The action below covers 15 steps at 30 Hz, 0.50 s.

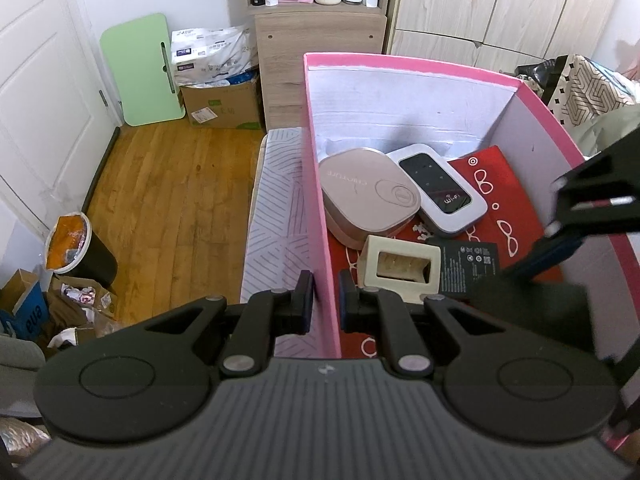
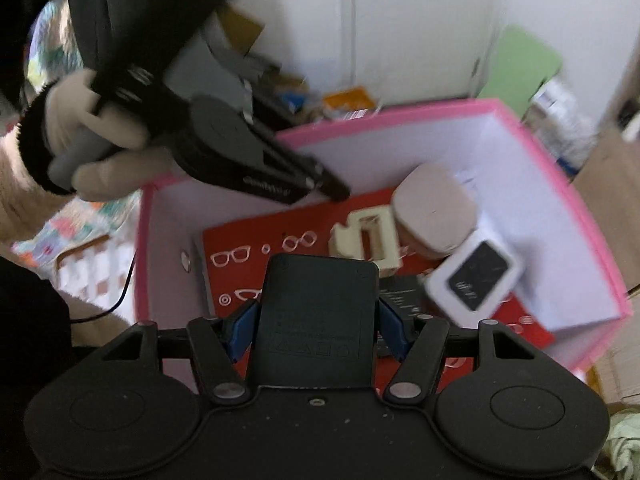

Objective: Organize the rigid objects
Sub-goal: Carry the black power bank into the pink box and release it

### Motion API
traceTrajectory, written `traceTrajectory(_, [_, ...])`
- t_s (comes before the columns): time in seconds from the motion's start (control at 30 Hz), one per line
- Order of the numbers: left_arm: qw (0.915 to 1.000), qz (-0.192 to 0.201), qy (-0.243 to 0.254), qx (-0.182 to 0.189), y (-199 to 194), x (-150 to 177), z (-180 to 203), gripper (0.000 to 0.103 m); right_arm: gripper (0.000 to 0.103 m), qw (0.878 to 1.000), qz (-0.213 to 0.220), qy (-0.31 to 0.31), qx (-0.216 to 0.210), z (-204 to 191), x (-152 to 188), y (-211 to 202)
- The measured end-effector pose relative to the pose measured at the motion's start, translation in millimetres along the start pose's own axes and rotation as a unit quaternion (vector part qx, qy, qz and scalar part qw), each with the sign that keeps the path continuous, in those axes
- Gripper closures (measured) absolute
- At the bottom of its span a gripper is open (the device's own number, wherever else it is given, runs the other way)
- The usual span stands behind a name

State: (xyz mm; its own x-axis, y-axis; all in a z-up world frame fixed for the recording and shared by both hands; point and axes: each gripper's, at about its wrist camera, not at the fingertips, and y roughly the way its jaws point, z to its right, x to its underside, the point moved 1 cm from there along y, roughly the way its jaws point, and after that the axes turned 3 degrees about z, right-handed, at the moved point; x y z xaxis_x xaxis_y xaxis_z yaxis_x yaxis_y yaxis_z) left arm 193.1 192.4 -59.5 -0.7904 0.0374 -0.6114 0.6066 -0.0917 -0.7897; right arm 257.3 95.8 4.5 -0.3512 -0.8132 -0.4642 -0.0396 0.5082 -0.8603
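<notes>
A pink box (image 1: 316, 184) holds a red glasses-print case (image 1: 508, 200), a rose-beige case (image 1: 366, 192), a white Wi-Fi device (image 1: 440, 190), a cream block (image 1: 400, 270) and a black flat item (image 1: 468, 272). My left gripper (image 1: 325, 300) is shut on the box's left wall. My right gripper (image 2: 316, 320) is shut on a black adapter (image 2: 316, 320) and holds it above the box (image 2: 560, 184). The right gripper also shows at the right of the left wrist view (image 1: 568, 216). The left gripper (image 2: 336, 190) shows at the box's far wall.
A wooden floor (image 1: 168, 200) lies left of the box, with a bin (image 1: 80, 248) and cardboard boxes (image 1: 224, 104). A cabinet with shelves (image 1: 320, 40) stands behind. A patterned mattress edge (image 1: 276, 220) runs beside the box.
</notes>
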Motion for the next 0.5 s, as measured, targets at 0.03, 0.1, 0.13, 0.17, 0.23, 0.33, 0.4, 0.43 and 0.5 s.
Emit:
traceTrajectory(0.03, [1.0,0.0,0.001,-0.001,0,0,0,0.093,0.035,1.0,-0.012,-0.002,-0.015,0,-5,8])
traceTrajectory(0.1, [1.0,0.0,0.003,-0.002,0,0,-1,0.093,0.035,0.999,-0.025,-0.009,-0.036,-2,-12,20])
traceTrajectory(0.13, [1.0,0.0,0.002,-0.001,0,0,-1,0.093,0.035,0.998,-0.031,-0.018,-0.044,-4,-16,25])
traceTrajectory(0.17, [1.0,0.0,0.001,-0.001,0,0,-1,0.093,0.035,0.998,-0.033,-0.029,-0.047,-5,-19,30])
traceTrajectory(0.23, [1.0,0.001,-0.001,0.001,0,0,0,0.093,0.035,0.997,-0.035,-0.054,-0.045,-12,-21,35])
traceTrajectory(0.33, [1.0,0.001,-0.001,0.001,0,0,0,0.093,0.035,0.996,-0.039,-0.064,-0.051,-13,-25,47])
traceTrajectory(0.4, [1.0,0.001,0.0,0.0,0,0,0,0.093,0.035,0.996,-0.045,-0.063,-0.038,-12,-25,50])
traceTrajectory(0.43, [1.0,0.0,0.002,-0.001,0,0,0,0.093,0.035,0.997,-0.04,-0.065,-0.032,-12,-25,49])
traceTrajectory(0.5, [1.0,0.0,0.003,-0.001,0,0,0,0.093,0.033,0.997,-0.018,-0.071,-0.031,-13,-25,43])
